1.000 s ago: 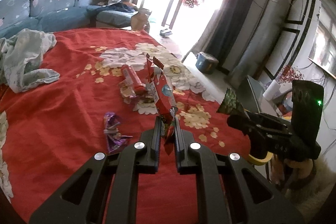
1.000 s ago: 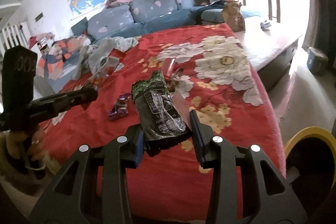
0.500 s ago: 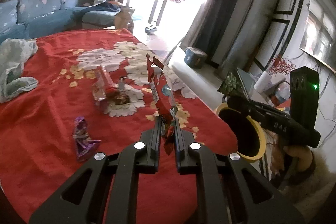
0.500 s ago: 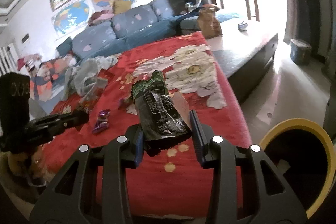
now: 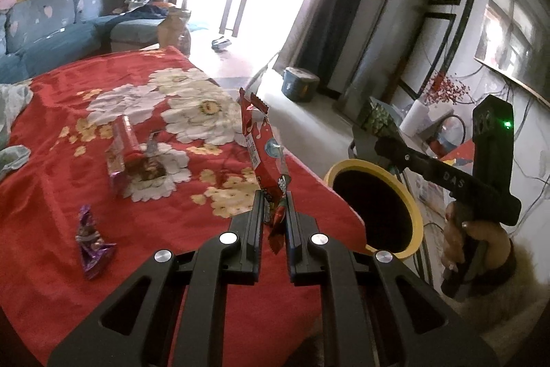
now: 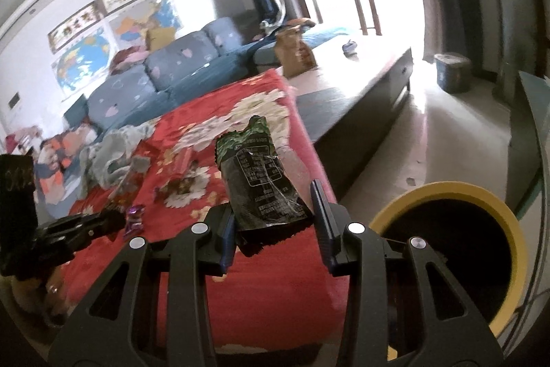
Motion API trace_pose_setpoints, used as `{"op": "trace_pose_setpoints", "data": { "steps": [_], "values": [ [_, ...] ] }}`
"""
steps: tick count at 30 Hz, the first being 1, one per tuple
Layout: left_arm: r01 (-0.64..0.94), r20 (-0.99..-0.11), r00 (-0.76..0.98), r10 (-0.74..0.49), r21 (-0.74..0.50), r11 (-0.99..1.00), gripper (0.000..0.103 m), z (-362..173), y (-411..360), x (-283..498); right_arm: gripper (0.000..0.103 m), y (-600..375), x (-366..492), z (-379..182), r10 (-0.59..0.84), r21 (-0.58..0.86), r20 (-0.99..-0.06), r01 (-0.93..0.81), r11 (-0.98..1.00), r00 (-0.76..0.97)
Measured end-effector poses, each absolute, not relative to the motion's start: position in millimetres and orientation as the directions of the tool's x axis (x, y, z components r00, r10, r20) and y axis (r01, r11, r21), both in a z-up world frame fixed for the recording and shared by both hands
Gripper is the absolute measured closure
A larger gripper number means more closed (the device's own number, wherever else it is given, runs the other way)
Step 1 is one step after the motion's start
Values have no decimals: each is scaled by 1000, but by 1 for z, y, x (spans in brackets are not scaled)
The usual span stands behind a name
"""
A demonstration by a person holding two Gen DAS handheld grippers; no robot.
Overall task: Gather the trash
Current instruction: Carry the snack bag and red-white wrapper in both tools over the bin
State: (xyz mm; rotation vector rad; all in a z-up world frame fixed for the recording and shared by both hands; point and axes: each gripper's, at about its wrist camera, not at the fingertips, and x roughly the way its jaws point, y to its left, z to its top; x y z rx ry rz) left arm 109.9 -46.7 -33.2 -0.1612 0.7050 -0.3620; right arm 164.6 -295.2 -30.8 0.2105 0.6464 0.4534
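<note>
In the left wrist view my left gripper (image 5: 275,212) is shut on the lower end of a red snack wrapper (image 5: 264,153), which stands upright above the red flowered tablecloth (image 5: 41,188). In the right wrist view my right gripper (image 6: 275,208) is shut on a dark green packet (image 6: 257,174), held over the table's right edge. A yellow-rimmed bin (image 6: 447,191) stands on the floor just right of that gripper. The bin (image 5: 414,205) also appears beyond the table corner, with the right gripper (image 5: 374,126) and its green packet (image 5: 378,117) above its far side.
A purple wrapper (image 5: 91,239), a red tube wrapper (image 5: 125,140) and a brown wrapper (image 5: 149,165) lie on the cloth. A grey garment (image 6: 110,153) lies at the table's far left. A blue sofa (image 6: 178,71) stands behind, and a small blue tub (image 5: 297,83) sits on the floor.
Both grippers have carried their wrappers to the right, off the middle of the table to its right edge. The yellow-rimmed bin has come into full view beside them.
</note>
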Motion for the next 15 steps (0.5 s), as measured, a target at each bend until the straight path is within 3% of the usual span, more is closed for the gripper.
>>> {"op": "trace_pose_setpoints", "data": {
  "steps": [15],
  "values": [
    [377, -623, 647, -441, -241, 894, 92, -38, -108, 122, 72, -361, 159, -47, 349, 357, -531, -171, 919, 772]
  ]
}}
